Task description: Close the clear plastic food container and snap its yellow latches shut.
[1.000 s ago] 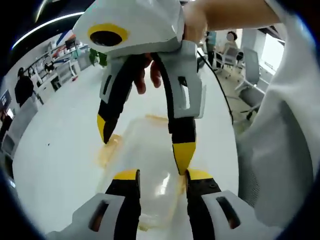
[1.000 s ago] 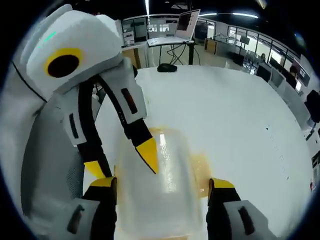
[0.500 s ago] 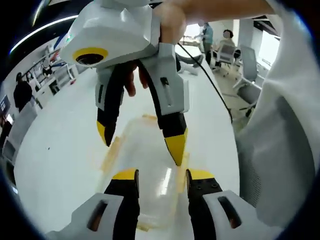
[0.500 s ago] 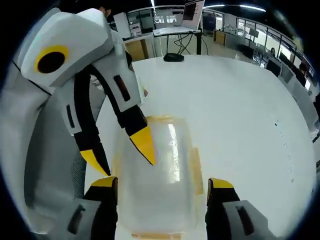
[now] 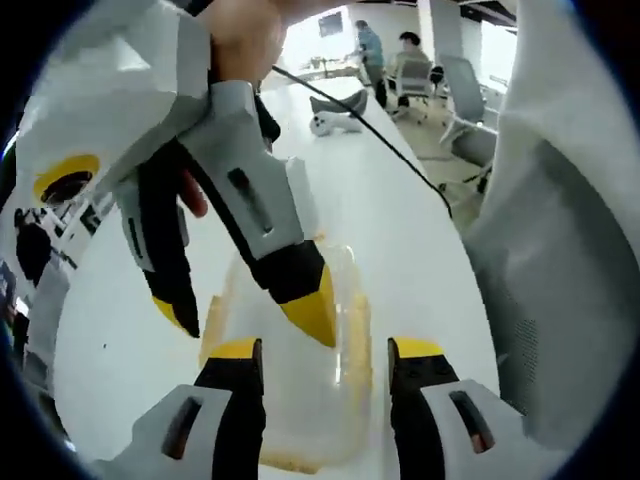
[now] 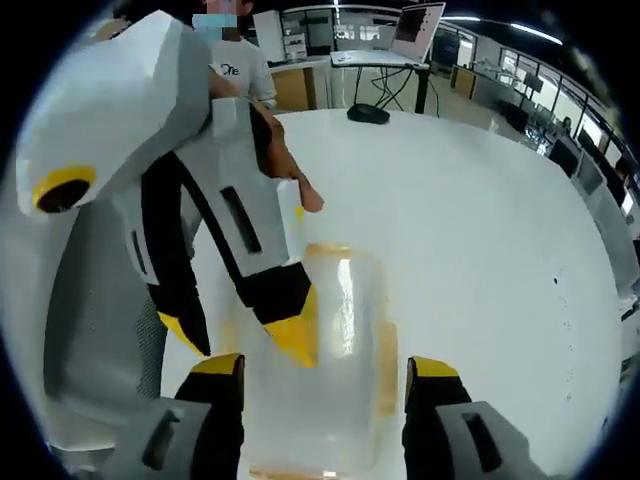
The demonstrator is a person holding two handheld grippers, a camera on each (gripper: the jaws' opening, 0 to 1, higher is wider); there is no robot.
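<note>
The clear plastic container (image 5: 300, 405) lies on the white table (image 5: 400, 230) with its lid on, a yellow latch (image 5: 356, 335) along its long side. My left gripper (image 5: 325, 350) hangs open over its near end, one jaw on each side. Facing it, my right gripper (image 5: 245, 318) leans in over the container with its yellow fingertips (image 5: 312, 315) apart. In the right gripper view the container (image 6: 345, 400) lies between the open right gripper (image 6: 322, 367) jaws, and the left gripper (image 6: 240, 338) points down at the lid's left part. Whether any tip touches the lid, I cannot tell.
A black cable (image 5: 400, 150) runs over the table to a small white object (image 5: 335, 120). People sit on office chairs (image 5: 465, 90) beyond. At the table's far end are a black mouse (image 6: 368, 113) and a laptop (image 6: 420, 20). A person in a white shirt (image 6: 238, 65) stands behind.
The right gripper has tilted and come lower and closer over the lid. The left gripper has also tilted lower over the lid. Both stay open and the container has not moved.
</note>
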